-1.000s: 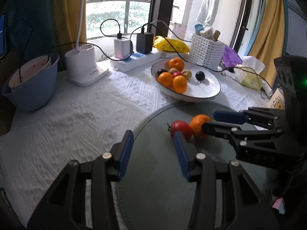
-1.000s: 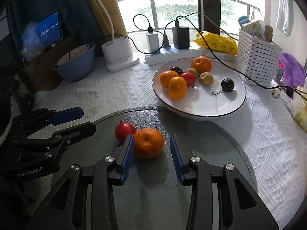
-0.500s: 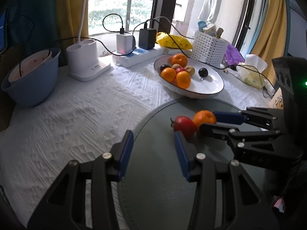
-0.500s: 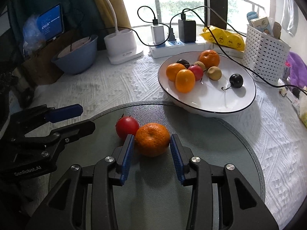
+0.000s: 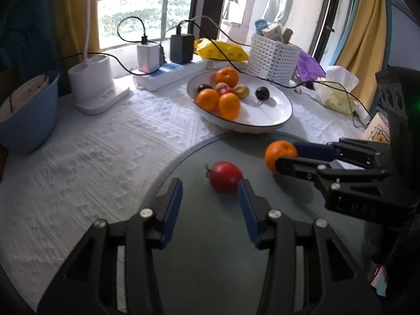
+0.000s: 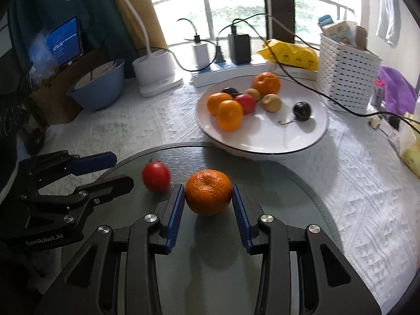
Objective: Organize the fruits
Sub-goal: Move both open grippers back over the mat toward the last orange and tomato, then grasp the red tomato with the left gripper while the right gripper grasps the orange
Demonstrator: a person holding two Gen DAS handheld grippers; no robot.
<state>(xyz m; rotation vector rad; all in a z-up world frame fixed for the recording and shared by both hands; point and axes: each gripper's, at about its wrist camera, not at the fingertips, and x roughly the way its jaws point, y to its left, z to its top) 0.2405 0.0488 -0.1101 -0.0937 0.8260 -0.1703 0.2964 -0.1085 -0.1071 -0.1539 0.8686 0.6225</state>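
Orange (image 6: 208, 192) sits clamped in right gripper (image 6: 207, 199); left gripper (image 5: 210, 199) gapes empty.

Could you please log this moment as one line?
right claw: shut on orange | left claw: open, empty | tomato: on mat | plate: fruit inside

Right tool (image 6: 207, 200) clamped; left tool (image 5: 210, 199) parted, empty.
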